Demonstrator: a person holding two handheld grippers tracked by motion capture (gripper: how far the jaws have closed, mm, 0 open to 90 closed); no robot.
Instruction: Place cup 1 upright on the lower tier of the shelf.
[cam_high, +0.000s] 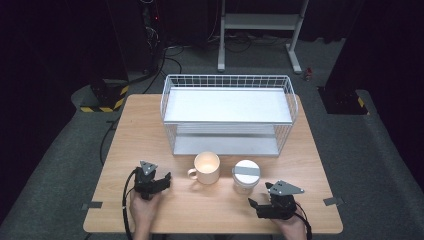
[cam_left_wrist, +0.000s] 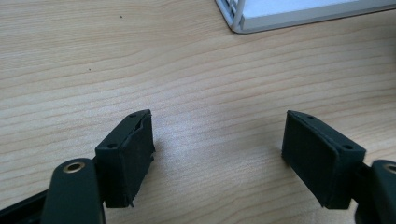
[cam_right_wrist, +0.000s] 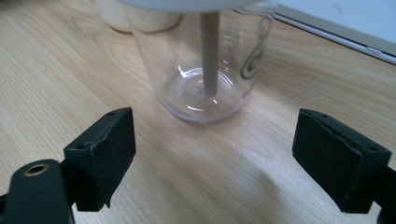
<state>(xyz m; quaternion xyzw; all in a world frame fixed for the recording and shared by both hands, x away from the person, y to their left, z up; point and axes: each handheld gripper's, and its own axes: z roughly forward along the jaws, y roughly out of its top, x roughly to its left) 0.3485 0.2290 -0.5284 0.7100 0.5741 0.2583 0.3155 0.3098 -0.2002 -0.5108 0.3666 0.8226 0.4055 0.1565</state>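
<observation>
— Wooden desk (cam_high: 150, 125): both grippers empty?
— Yes. Right gripper (cam_right_wrist: 212, 156), jaws apart, faces the clear glass jar (cam_right_wrist: 205, 70) just ahead; left gripper (cam_left_wrist: 219, 154), also apart, holds nothing. Its stir stick (cam_right_wrist: 209, 51) shows up close.

Bare table (cam_high: 150, 125) lies open left of the wire rack (cam_high: 228, 114); mug (cam_high: 206, 168) and jar (cam_high: 246, 175) stand just before its front.

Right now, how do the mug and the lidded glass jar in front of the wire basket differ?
The mug is opaque cream with a handle on its left; the jar is clear glass without a handle. The mug is open at the top, whereas the jar is closed by a white lid with a grey strip across it. The mug stands nearer the left tool, the jar nearer the right tool. Both stand upright on the table, ungripped.
</observation>
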